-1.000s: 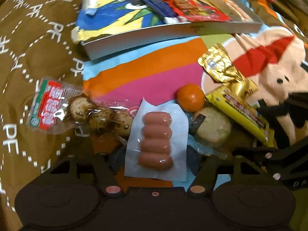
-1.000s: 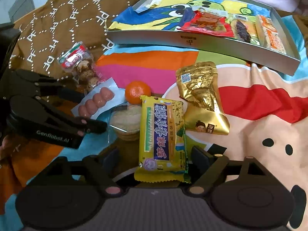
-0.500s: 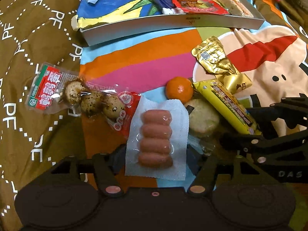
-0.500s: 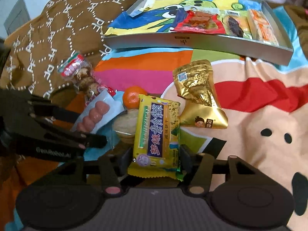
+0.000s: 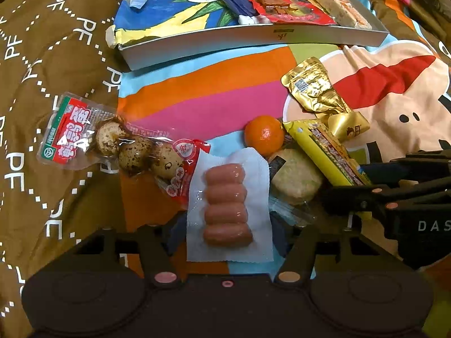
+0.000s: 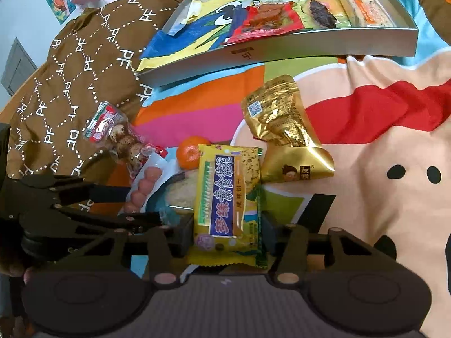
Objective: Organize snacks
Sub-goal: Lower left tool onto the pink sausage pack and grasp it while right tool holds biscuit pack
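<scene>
Clamping the yellow cracker pack point(image 6: 229, 197) lengthwise, the right gripper point(image 6: 225, 236) seemingly points it toward the tray point(image 6: 310, 46).

right claw point(image 6: 228, 239) closed on yellow biscuit pack point(image 6: 228, 197)

We read "PF" repeated in white across the brown quilt point(image 5: 56, 56) at the left. The right tongs point(image 5: 394, 197) at the frame's right edge show "DAS". The yellow packet point(image 6: 228, 197) carries Chinese characters, the gold pouch point(image 6: 293, 152) a small code square.
</scene>
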`<state>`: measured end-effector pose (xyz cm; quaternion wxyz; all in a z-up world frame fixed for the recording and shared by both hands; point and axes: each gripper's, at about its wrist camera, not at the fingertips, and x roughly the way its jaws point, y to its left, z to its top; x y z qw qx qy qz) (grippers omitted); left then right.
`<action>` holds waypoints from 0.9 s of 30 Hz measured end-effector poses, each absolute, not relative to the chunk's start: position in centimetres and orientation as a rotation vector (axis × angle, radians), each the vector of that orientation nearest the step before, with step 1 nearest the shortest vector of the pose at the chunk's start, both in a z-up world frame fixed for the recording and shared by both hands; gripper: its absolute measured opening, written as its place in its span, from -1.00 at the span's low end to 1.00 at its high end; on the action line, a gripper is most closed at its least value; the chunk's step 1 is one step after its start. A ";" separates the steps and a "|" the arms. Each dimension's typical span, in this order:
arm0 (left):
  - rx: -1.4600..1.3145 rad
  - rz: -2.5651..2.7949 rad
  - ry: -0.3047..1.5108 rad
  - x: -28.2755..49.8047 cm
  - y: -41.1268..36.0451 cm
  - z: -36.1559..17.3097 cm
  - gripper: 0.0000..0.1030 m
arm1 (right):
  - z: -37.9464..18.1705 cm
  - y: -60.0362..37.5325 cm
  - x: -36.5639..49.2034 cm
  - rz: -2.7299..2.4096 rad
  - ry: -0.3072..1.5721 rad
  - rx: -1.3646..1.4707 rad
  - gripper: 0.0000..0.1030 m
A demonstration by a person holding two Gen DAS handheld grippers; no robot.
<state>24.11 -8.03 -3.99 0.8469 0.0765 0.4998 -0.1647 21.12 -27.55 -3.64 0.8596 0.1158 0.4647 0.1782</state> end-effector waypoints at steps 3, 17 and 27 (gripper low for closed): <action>0.142 -0.337 1.030 23.2 -7.6 -3.7 0.14 | -3.5 -27.6 20.5 0.379 0.966 0.232 0.00; 0.003 -0.302 0.939 20.0 -6.4 -3.7 0.07 | -2.8 -24.0 17.3 0.349 0.847 -0.108 0.01; 0.023 -0.331 0.927 19.3 -6.4 -4.3 0.16 | -3.2 -23.3 17.1 0.335 0.815 -0.170 0.01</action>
